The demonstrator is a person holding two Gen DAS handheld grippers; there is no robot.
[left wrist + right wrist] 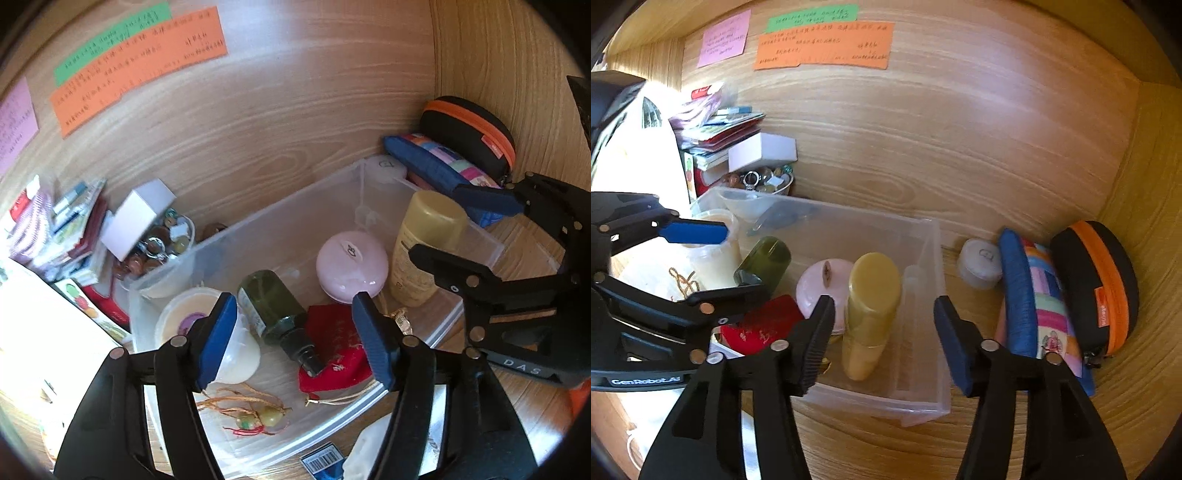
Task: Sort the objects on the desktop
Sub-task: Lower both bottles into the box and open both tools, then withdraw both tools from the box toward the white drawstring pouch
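A: Nearest first. What are the grippers doing?

B: The left gripper point(295, 332) fills the bottom of its frame, jaws spread wide with nothing between them, over the bin point(258, 236). The right gripper point(884, 325) is likewise agape and empty, low centre in its own view.

A: What's in the bin?

B: At lower centre of the left view, a tassel charm point(258, 415); above it a red pouch point(332, 347) with the green bottle point(275, 306) lying partly on it. Left of the bottle sits a cream jar point(192, 314). Farther in, a pink compact point(352, 264) and a yellow bottle point(424, 247), touching.

A: And outside it?

B: On the right of the right view, a white jar point(980, 262), a pencil case point(1038, 302) and a black case point(1097, 284), side by side. Upper left, a bowl of trinkets point(761, 179) under a white box point(762, 149), and stacked booklets point(716, 129). On the back panel, sticky notes point(823, 44).
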